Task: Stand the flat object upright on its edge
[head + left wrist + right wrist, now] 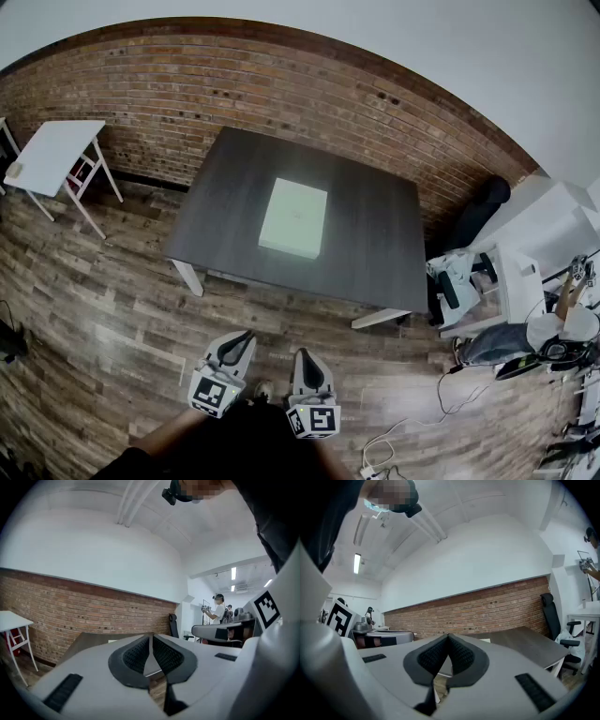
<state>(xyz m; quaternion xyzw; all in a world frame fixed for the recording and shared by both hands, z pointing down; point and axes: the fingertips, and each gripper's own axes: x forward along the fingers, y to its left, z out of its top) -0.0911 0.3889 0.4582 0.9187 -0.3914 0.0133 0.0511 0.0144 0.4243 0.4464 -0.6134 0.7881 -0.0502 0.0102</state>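
With the left gripper (246, 336) and right gripper (302, 355) both pressed together and empty, and the flat pale box (293, 217) lying well ahead of them, they should approach and spread first.

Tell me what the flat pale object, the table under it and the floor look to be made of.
The flat pale object looks like matte cardboard or foam board: crisp corners, no shine. The table seems dark wood or laminate, matte, faintly streaked. The floor is wood-look planking, semi-gloss: it reflects light.
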